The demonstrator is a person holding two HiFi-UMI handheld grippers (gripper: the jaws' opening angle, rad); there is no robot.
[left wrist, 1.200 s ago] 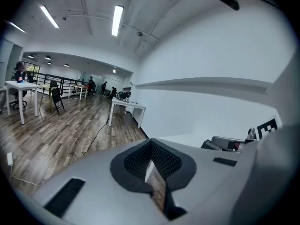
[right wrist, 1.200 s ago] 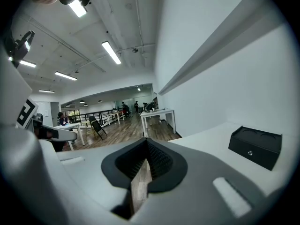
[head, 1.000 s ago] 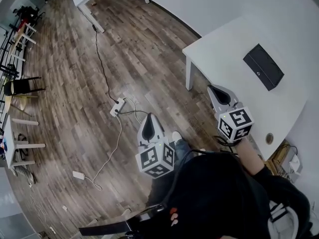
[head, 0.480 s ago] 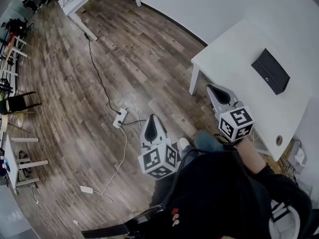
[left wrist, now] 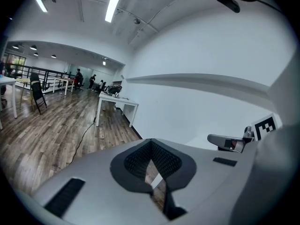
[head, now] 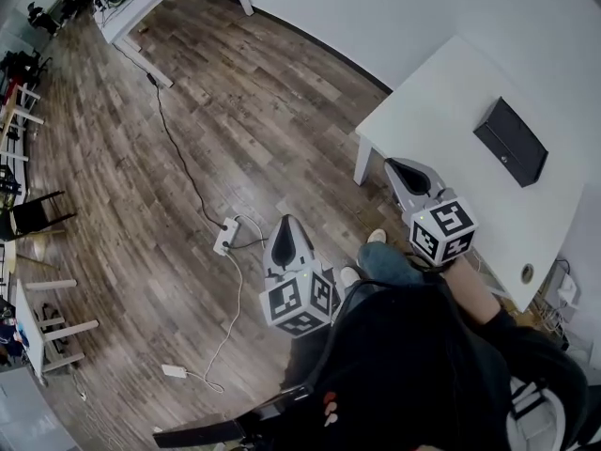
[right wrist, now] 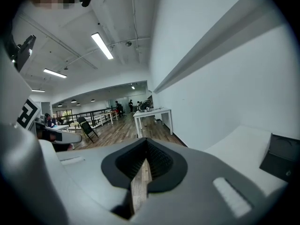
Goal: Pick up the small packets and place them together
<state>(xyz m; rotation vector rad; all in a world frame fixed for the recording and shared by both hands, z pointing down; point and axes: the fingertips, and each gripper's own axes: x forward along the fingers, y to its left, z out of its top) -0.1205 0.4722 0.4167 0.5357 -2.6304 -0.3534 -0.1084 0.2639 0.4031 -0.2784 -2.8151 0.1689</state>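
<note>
Head view: the left gripper [head: 287,224] and the right gripper [head: 398,168] are held out ahead of the person above the wooden floor [head: 188,130]. The right one is near the edge of a white counter [head: 441,92]. One black box [head: 510,142] lies on that counter. No small packets show on it or anywhere else, so none can be counted and where they are cannot be told. One power strip [head: 225,236] lies on the floor.

Left gripper view: the jaws are closed together and empty; only floor shows through the slit behind them.

Right gripper view: these jaws are also closed with nothing held. The counter and its single box lie off to the right.

Such packets are probably light, thin, limp and perhaps slick. A gentle pinch across a sealed edge or the flat middle would likely hold best.
</note>
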